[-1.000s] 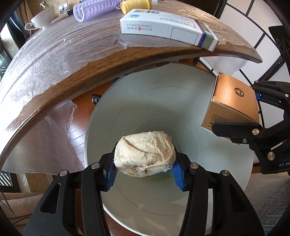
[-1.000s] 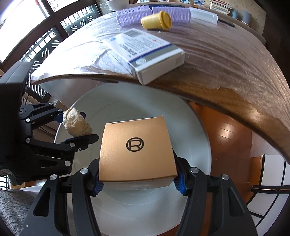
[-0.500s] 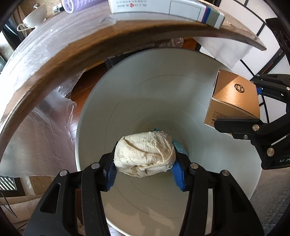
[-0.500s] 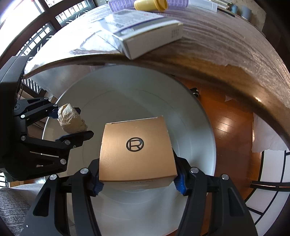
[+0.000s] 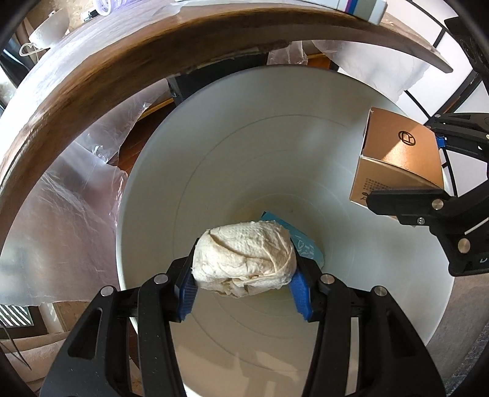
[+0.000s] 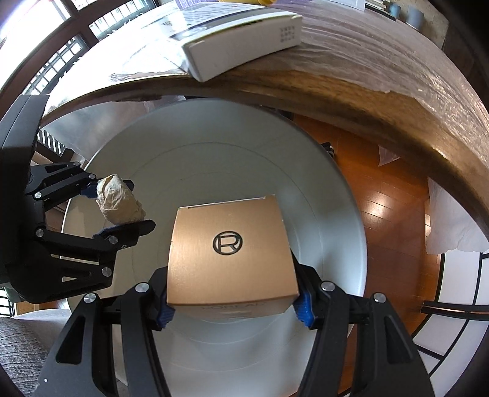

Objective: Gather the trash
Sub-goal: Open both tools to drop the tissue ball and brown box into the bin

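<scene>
Left tool (image 5: 244, 290): black frame, blue pads; clamped on a crumpled paper wad (image 5: 244, 259), cream-coloured, pinched from both sides. The wad hangs over the open mouth of the bin, toward the bin's left rim as the right wrist view shows it (image 6: 119, 200).

Right tool (image 6: 232, 308): same build; clamped on a copper-coloured carton (image 6: 229, 253), square top face bearing a ringed letter mark, pads pressing its two opposite sides. The carton hangs over the bin, nearer the bin's right rim in the left wrist view (image 5: 397, 165).

Bin (image 5: 159, 171): round, pale white-grey, open top, standing on a wooden floor (image 6: 385, 195) directly below the tabletop's near edge. Both tools point steeply down into it.

Contents of bin: one teal packet (image 5: 305, 241) lying flat on the bottom, partly hidden behind the wad; printing too small to read.

Tabletop (image 6: 382, 82): dark wood, curved near edge, covered with clear plastic film (image 5: 61, 189) that hangs down past the edge on the left side.

On the tabletop, at the near edge: a white medicine box (image 6: 238, 39) with a blue and purple stripe at one end, one corner jutting out past the edge above the bin.

Toward the tabletop's far left corner: a white cup (image 5: 50, 27).

Beyond the tabletop's right end: a white cloth (image 6: 452, 223) hanging down beside it.
</scene>
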Action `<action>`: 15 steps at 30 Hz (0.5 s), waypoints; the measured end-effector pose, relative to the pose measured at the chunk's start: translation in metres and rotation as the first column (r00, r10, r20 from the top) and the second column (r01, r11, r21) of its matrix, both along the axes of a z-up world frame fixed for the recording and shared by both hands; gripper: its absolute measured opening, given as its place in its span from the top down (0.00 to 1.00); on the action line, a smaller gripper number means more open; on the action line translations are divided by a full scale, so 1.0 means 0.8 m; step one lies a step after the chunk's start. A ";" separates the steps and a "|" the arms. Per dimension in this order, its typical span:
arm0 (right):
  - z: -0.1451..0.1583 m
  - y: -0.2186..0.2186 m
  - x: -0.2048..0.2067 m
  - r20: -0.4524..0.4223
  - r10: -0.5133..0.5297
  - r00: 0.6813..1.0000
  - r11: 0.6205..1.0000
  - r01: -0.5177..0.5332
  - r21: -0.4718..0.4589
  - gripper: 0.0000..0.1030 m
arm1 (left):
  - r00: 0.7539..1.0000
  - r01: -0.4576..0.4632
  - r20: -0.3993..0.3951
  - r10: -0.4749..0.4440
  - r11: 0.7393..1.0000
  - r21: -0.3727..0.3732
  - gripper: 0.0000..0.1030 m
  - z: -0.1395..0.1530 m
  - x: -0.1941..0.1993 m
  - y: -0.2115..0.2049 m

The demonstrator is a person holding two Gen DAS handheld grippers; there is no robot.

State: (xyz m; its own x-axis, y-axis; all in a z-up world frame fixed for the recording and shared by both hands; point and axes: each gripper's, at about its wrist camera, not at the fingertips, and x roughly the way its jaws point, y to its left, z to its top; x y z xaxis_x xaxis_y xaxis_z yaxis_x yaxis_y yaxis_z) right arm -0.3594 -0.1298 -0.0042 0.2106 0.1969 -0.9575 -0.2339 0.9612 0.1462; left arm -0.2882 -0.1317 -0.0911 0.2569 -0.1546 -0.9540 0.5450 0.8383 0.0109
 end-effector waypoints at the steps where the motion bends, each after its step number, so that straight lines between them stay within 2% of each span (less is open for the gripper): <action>1: 0.000 -0.001 0.000 0.001 -0.001 1.000 1.000 0.001 -0.001 0.42 | 1.000 0.000 0.003 0.000 1.000 0.001 0.49 0.000 0.000 0.000; 7: -0.001 -0.011 -0.003 -0.001 -0.011 1.000 1.000 0.011 0.004 0.42 | 1.000 0.008 0.005 -0.008 1.000 -0.010 0.49 0.000 0.001 0.000; 8: 0.000 -0.011 -0.004 0.003 -0.015 1.000 1.000 0.015 0.003 0.42 | 1.000 0.009 0.013 -0.008 1.000 -0.014 0.47 0.001 0.000 0.000; 9: 0.001 -0.013 -0.003 0.009 -0.025 1.000 1.000 0.025 -0.005 0.36 | 1.000 0.003 0.020 -0.003 1.000 -0.005 0.33 0.002 0.001 0.000; 11: 0.005 -0.019 -0.002 0.019 -0.054 0.998 0.999 0.054 -0.002 0.23 | 0.999 -0.012 0.043 0.012 1.000 -0.002 0.23 0.006 0.001 0.000; 15: 0.018 -0.030 0.000 0.040 -0.089 0.995 0.996 0.088 0.026 0.23 | 0.999 -0.017 0.039 0.018 1.000 -0.017 0.23 0.011 0.003 0.002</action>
State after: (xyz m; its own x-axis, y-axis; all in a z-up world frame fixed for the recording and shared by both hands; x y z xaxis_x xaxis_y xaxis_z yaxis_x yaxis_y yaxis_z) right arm -0.3597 -0.1536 0.0104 0.2673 0.1990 -0.9428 -0.1548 0.9746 0.1618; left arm -0.2858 -0.1300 -0.0822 0.2969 -0.1659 -0.9404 0.5299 0.8479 0.0177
